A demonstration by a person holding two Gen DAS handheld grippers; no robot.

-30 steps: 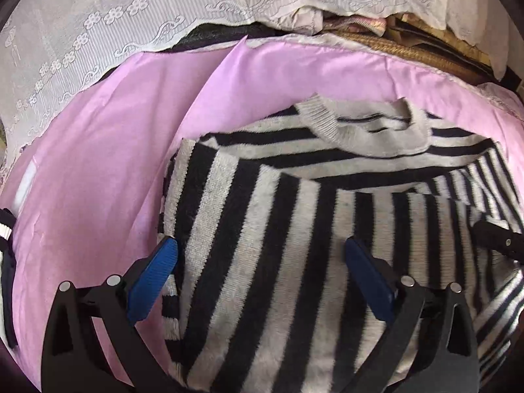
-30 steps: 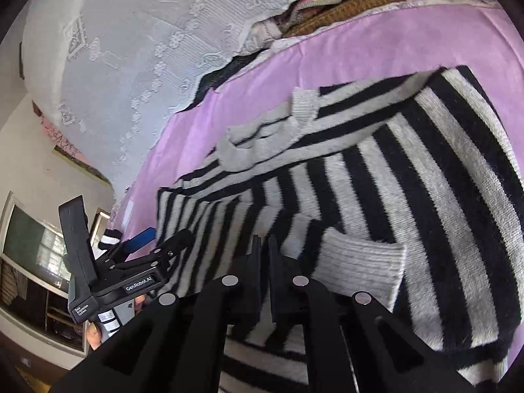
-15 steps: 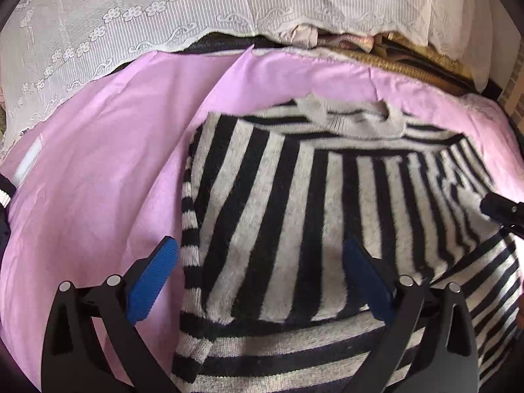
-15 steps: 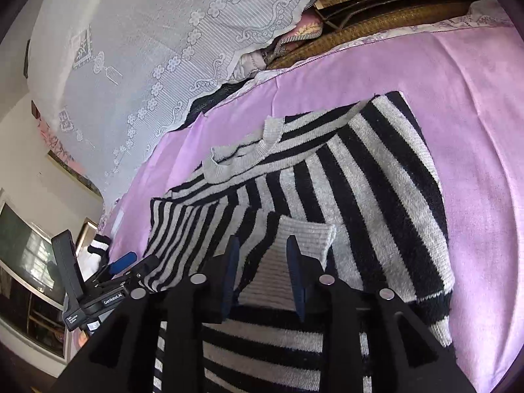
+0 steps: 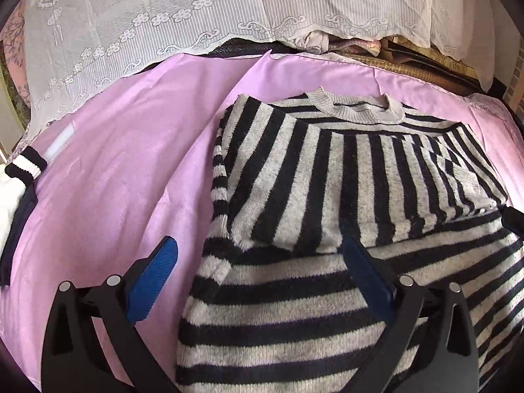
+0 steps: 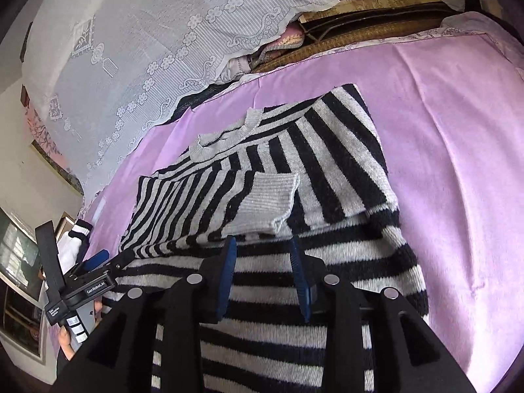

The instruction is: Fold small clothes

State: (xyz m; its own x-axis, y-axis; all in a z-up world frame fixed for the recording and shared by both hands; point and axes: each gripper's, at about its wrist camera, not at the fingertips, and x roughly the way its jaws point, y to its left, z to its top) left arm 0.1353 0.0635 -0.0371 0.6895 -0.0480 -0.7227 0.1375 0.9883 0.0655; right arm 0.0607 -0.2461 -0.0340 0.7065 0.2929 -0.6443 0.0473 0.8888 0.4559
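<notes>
Both tongs, left tongs (image 5: 258,278) and right tongs (image 6: 263,273), now hang released above the striped sweater (image 5: 327,196) on the pink sheet (image 5: 114,180), right having just dropped the cuff (image 6: 267,201), so sleeves are folded in.

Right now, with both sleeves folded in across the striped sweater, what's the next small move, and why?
Probably bring both grippers down to the hem end of the striped sweater nearest the cameras and grip it, ready to fold it up toward the collar. Both sleeves already lie across the chest, the grey cuff resting flat. The left gripper and right gripper both have open, empty jaws.
</notes>
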